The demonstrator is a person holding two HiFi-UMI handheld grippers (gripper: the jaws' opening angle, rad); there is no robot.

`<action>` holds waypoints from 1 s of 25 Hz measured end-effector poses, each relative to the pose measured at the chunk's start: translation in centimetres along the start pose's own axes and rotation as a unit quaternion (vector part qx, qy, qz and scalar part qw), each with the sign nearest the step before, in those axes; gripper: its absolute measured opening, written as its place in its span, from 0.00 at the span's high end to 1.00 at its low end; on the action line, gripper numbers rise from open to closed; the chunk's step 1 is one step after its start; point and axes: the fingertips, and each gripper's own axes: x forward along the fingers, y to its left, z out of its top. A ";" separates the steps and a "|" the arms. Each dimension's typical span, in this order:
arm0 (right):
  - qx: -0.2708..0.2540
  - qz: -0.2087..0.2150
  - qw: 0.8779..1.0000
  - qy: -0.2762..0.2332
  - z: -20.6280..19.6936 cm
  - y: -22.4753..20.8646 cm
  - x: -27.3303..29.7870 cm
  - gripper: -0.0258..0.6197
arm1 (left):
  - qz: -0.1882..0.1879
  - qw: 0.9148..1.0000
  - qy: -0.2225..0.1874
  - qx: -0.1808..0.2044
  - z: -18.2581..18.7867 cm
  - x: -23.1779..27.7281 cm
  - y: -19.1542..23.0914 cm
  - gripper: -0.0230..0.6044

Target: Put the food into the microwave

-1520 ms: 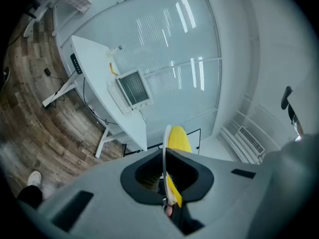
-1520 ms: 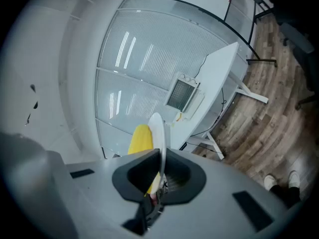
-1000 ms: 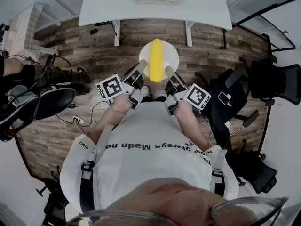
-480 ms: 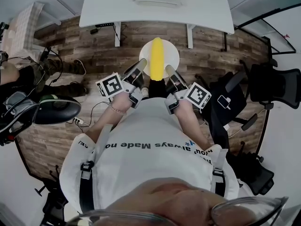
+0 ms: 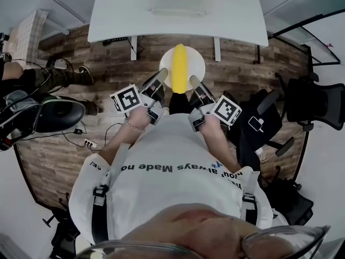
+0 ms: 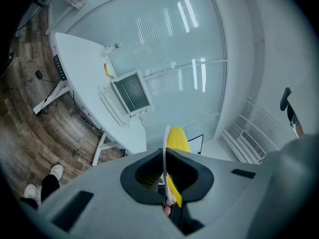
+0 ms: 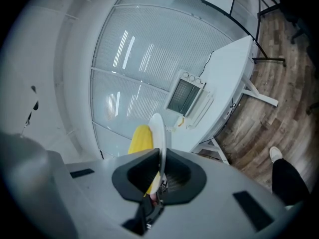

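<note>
Carrying a round white plate [image 5: 198, 63] level between both tools, the person keeps the long yellow corn cob [image 5: 179, 69] lying along its middle, so it likely won't roll off on the way. The left gripper [image 5: 161, 75] pinches the plate's left rim, its jaws closed down onto the thin edge with only the plate between them. The right gripper [image 5: 193, 81] does the same on the right rim. Opposite holds probably serve to balance the load, since one pinch at the edge would let the plate tip.

The plate hangs over the wooden floor [image 5: 64, 150], just in front of the person's body and near the long white table [image 5: 178, 15] ahead. At the table's far edge sits the white microwave oven [image 6: 130, 92]. I cannot tell whether its door stands open.

Counted: one plate, one corn cob, two grippers, one table, one microwave. The food is not yet in the oven, and the walk to the table remains.
</note>
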 end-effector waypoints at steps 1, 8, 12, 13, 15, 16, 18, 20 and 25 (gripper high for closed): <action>0.002 -0.001 1.000 0.000 0.6 -0.2 0.3 0.92 | -0.001 1.000 0.000 0.003 0.3 0.7 0.0 0.94; 0.009 -0.001 1.000 0.006 5.1 -1.4 3.6 0.92 | 0.024 1.000 -0.002 -0.003 3.1 5.1 1.2 0.94; 0.011 0.000 1.000 0.010 7.6 -1.7 5.2 0.92 | 0.020 1.000 -0.006 -0.002 4.7 7.8 1.1 0.94; 0.012 0.002 1.000 0.011 8.3 -1.9 5.5 0.92 | 0.013 1.000 -0.008 -0.001 5.0 8.5 0.9 0.94; 0.012 0.002 1.000 0.013 9.8 -2.4 6.0 0.92 | 0.010 1.000 -0.010 0.000 5.4 10.2 0.8 0.94; 0.011 0.001 1.000 0.014 10.7 -2.7 6.3 0.92 | 0.012 1.000 -0.011 -0.001 5.7 11.1 0.8 0.94; 0.011 0.001 1.000 0.017 12.5 -3.2 7.1 0.92 | 0.015 1.000 -0.014 -0.003 6.3 12.9 0.9 0.94; 0.010 -0.001 1.000 0.020 14.0 -3.7 7.9 0.92 | 0.016 1.000 -0.018 -0.005 7.1 14.5 0.9 0.94; 0.008 0.010 0.999 0.030 17.3 -4.3 9.9 0.92 | 0.026 0.999 -0.028 -0.011 8.5 17.6 1.4 0.94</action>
